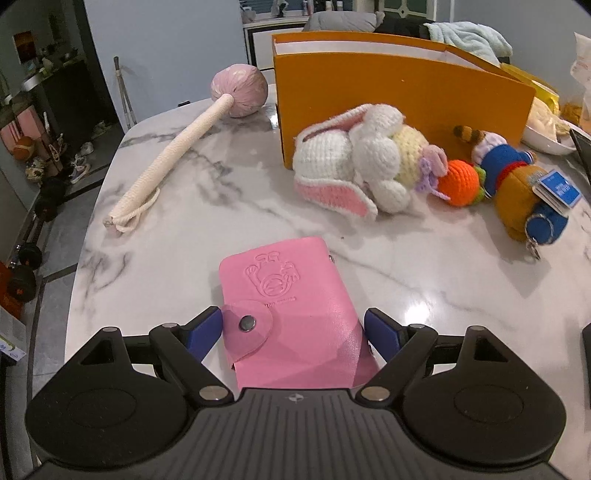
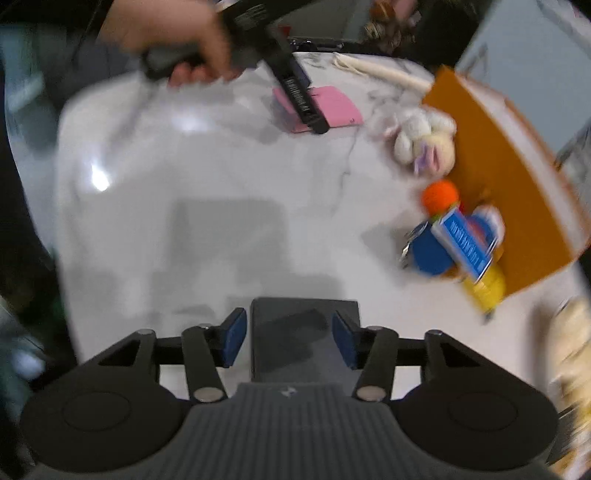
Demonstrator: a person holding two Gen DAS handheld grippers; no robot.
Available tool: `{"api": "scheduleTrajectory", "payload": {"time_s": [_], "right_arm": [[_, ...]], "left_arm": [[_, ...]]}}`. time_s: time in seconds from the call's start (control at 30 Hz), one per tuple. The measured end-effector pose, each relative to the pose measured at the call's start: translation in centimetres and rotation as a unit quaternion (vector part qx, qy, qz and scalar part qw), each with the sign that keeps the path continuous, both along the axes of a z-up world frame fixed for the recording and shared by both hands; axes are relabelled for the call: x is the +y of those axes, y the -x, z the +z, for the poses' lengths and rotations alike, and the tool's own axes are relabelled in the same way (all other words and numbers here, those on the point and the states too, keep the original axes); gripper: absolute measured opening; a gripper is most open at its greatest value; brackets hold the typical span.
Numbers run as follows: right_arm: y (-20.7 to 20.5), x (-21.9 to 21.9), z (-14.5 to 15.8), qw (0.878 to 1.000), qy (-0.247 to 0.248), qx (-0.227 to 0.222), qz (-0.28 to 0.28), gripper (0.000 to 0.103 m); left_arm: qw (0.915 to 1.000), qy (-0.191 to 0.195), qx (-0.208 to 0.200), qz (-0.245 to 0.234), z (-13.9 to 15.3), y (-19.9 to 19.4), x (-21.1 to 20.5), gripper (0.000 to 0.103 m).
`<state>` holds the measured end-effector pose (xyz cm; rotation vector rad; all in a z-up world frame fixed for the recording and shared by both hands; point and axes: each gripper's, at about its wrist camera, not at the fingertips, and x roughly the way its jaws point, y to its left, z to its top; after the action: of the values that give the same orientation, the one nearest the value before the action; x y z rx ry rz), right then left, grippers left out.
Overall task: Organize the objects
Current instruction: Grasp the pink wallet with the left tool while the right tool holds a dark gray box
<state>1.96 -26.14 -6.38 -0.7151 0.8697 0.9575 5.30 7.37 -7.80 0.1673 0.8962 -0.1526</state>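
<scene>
The left gripper (image 1: 293,328) is hovering low over the marble table (image 1: 184,206) with its jaws spread wide, and the pink card wallet (image 1: 291,314) is lying flat between the blue pads (image 1: 207,328), which are sitting just beside its two long edges; whether they are touching it cannot be told. The wallet's snap flap is facing up on its near left side. Beyond it, in the left wrist view, a crocheted white rabbit (image 1: 351,162) is lying on its side against the front of an orange box (image 1: 399,107), with an orange yarn ball (image 1: 461,181) just to its right and a plush bear in blue (image 1: 517,188) further right, a blue tag resting on it. To the far left, a pink-headed massage hammer (image 1: 177,144) with a rope-wrapped handle is lying diagonally on the table. The right gripper (image 2: 288,339) is holding its jaws apart on either side of a dark flat rectangular object (image 2: 304,339) at the near edge of the table, with a small gap showing on each side. The right wrist view is blurred, yet the person's left hand (image 2: 173,33) is showing at the far side, gripping the other tool's handle over the pink wallet.
</scene>
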Motion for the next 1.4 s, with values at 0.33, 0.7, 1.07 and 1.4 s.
{"api": "scheduleTrajectory", "payload": {"time_s": [0.33,0.7,1.07,1.4], "right_arm": [[-2.2,-1.2,-1.5,0.996,-0.016,0.074,-0.047,0.086],[-3.8,0.0,-2.8,0.994,0.008,0.082,-0.066,0.081],[-3.5,-0.6,-3.6,0.990,0.017,0.105,-0.090,0.077],[-3.6,-2.1,-0.7,0.989,-0.013,0.090,-0.120,0.076]], "left_arm": [[0.9999,0.004,0.011,0.006,-0.5,0.1,0.3,0.103],[0.9982,0.038,0.018,0.043,-1.0,-0.6,1.8,0.103],[0.9992,0.033,0.012,0.019,-0.5,-0.6,1.3,0.098],[0.9989,0.046,-0.003,0.000,0.9,0.6,1.3,0.097]]}}
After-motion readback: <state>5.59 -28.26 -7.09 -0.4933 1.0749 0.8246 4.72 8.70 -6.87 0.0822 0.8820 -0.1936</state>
